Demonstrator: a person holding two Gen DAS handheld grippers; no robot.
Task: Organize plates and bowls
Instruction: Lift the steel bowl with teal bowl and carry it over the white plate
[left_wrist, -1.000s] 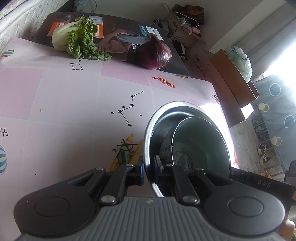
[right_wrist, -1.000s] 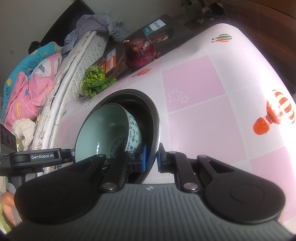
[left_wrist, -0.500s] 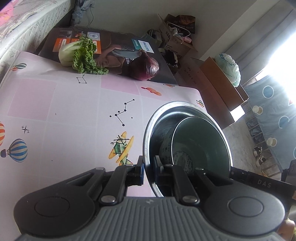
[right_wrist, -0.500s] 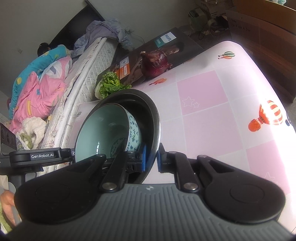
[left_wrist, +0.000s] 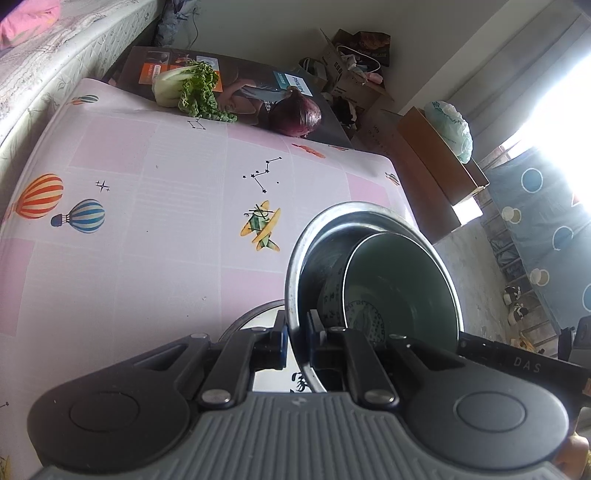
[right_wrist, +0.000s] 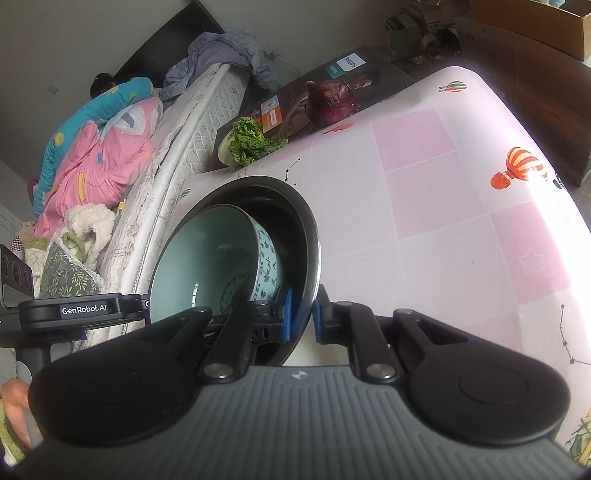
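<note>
- Left wrist view: the left gripper (left_wrist: 296, 341) is clenched on the rim of the steel basin (left_wrist: 295, 266), one blue pad outside the wall and one inside it. The basin stands up from the jaws, tilted, with its open mouth facing right.
- The patterned bowl (left_wrist: 399, 291) lies inside the basin, to the right of the fingers, leaning on the basin's inner wall. Its dark green inside faces right.
- A white plate (left_wrist: 264, 321) shows just below and left of the basin, mostly hidden by the gripper body; whether it touches the basin cannot be told.
- Far across the pink tablecloth (left_wrist: 147, 240) lie a leafy cabbage (left_wrist: 188, 90) and a red onion (left_wrist: 295, 114), well apart from the basin. The window at right is blown out.
- Right wrist view: the right gripper (right_wrist: 303, 314) grips the opposite part of the basin (right_wrist: 310, 236) rim, pads on either side of the thin wall. The basin rises to the left of and beyond the fingers.
- The bowl (right_wrist: 207, 266) sits inside it, its pale inside facing near-left and its blue-patterned outer wall next to the inner pad; contact between them is unclear.
- The other gripper's black bar crosses the left edge, and a fingertip shows at the lower left corner. The basin's lower part is cut off by the gripper body.
</note>
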